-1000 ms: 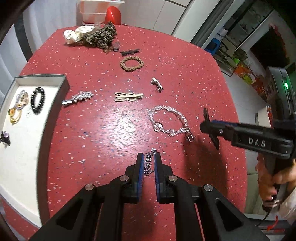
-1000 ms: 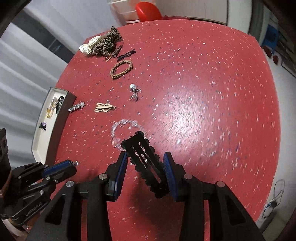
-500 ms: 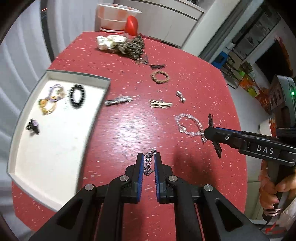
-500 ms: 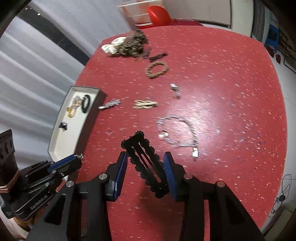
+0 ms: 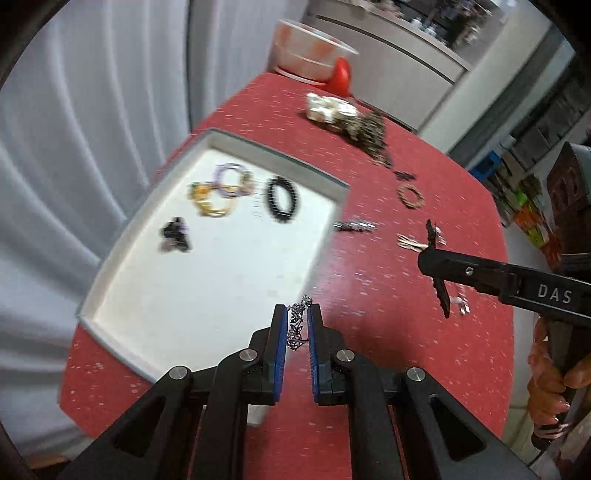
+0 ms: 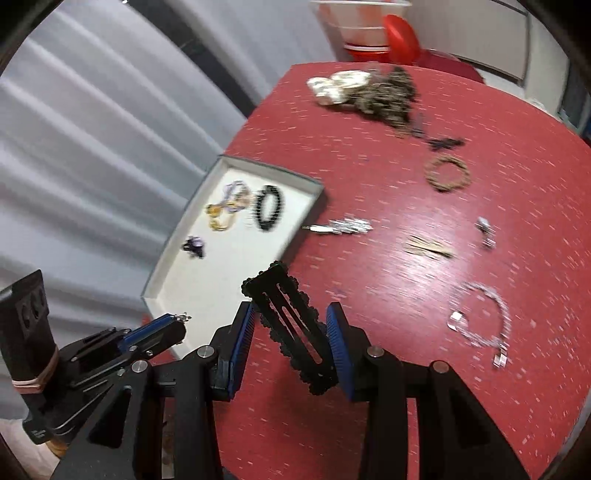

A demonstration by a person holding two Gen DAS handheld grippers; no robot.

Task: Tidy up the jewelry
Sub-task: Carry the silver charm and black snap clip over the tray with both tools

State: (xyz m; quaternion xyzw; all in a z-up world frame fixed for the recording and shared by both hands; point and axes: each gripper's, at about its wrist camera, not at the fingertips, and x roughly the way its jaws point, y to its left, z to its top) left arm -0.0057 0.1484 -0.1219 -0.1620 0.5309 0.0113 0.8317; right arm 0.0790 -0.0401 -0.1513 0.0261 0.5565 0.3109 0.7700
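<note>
My left gripper (image 5: 296, 315) is shut on a small silver chain (image 5: 296, 325), held above the near right edge of the white tray (image 5: 218, 295). My right gripper (image 6: 291, 317) is shut on a black rectangular hair clip (image 6: 291, 325), which lies slantwise between the blue pads, just right of the tray (image 6: 173, 273). In the left wrist view the right gripper (image 5: 437, 273) shows from the side with the clip (image 5: 439, 291) edge-on. The tray holds a black bead bracelet (image 5: 282, 199), coloured rings (image 5: 221, 192) and a small dark piece (image 5: 173, 234).
On the red table (image 6: 406, 406) lie a silver leaf clip (image 6: 343, 226), a beige clip (image 6: 428, 247), a small silver piece (image 6: 485, 229), a silver bracelet (image 6: 480, 317), a braided brown ring (image 6: 447, 173) and a pile of chains and shells (image 6: 369, 92). A plastic tub (image 6: 354, 22) stands at the back.
Both grippers have moved left across the table towards the tray, each still holding its piece. The tray now fills the left of both views.
</note>
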